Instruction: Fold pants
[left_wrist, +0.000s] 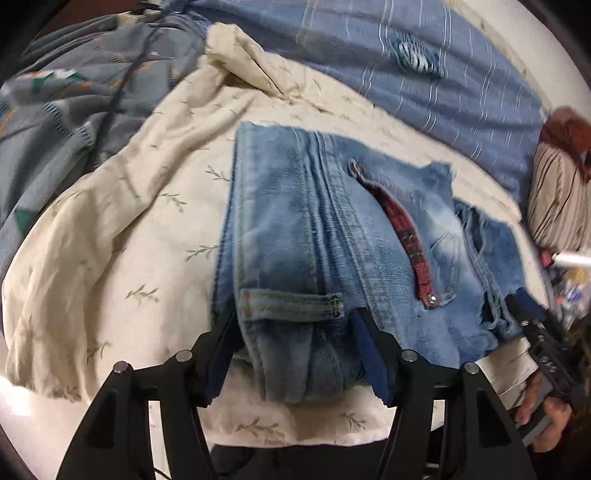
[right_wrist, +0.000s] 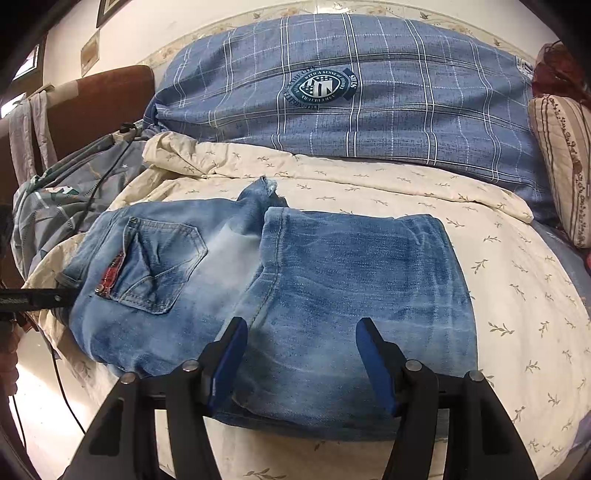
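The jeans (right_wrist: 280, 295) lie folded on the cream sheet (right_wrist: 517, 295) of the bed, waistband end toward the left gripper (left_wrist: 295, 354), folded legs toward the right gripper (right_wrist: 301, 365). Both grippers stand open — the left one's blue fingers (left_wrist: 369, 354) straddle the waistband edge, the right one's fingers (right_wrist: 373, 362) lie over the near folded edge, neither pinching cloth. A back pocket (right_wrist: 162, 266) with red lining shows on the seat; whether anything is in it cannot be told. Beyond lies a blue checked quilt (right_wrist: 369, 103) — a striped pillow (right_wrist: 565, 166) sits at the right.
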